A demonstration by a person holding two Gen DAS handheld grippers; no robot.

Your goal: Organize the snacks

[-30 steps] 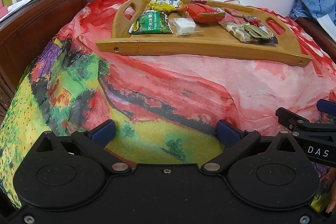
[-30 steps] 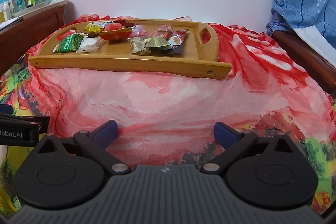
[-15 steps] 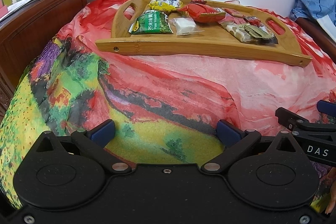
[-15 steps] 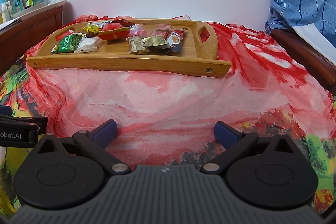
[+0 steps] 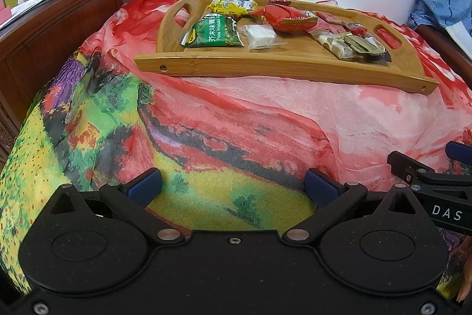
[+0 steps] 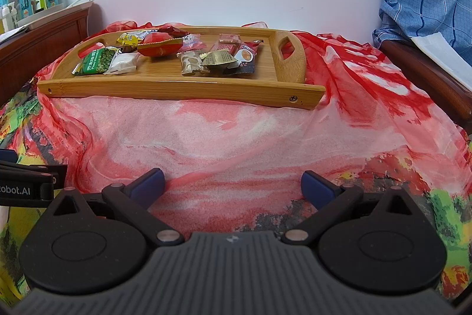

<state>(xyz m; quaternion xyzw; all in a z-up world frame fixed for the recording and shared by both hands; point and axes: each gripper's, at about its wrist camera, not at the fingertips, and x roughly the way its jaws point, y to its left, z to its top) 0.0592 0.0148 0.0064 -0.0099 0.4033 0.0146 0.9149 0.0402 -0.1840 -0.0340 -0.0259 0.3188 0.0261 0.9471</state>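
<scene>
Patterned cloth (image 6: 236,132) covers the surface; on it rests the wooden tray (image 6: 183,84), which carries all the snack packets, among them the green pea packet (image 5: 212,33) and red packet (image 5: 287,16). Over the last second almost nothing shifts (only a slight drift of the right view). Left gripper (image 5: 233,186) and right gripper (image 6: 233,185) remain spread wide, empty, well short of the tray. This fits either sorting ahead or finished.

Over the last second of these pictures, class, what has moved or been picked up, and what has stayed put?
Almost nothing. The right gripper shifted slightly: the wooden tray drifts a touch in its view. The left gripper held still. Both jaws stay open and empty. The snacks, such as the green pea packet, lie unmoved on the tray.
</scene>
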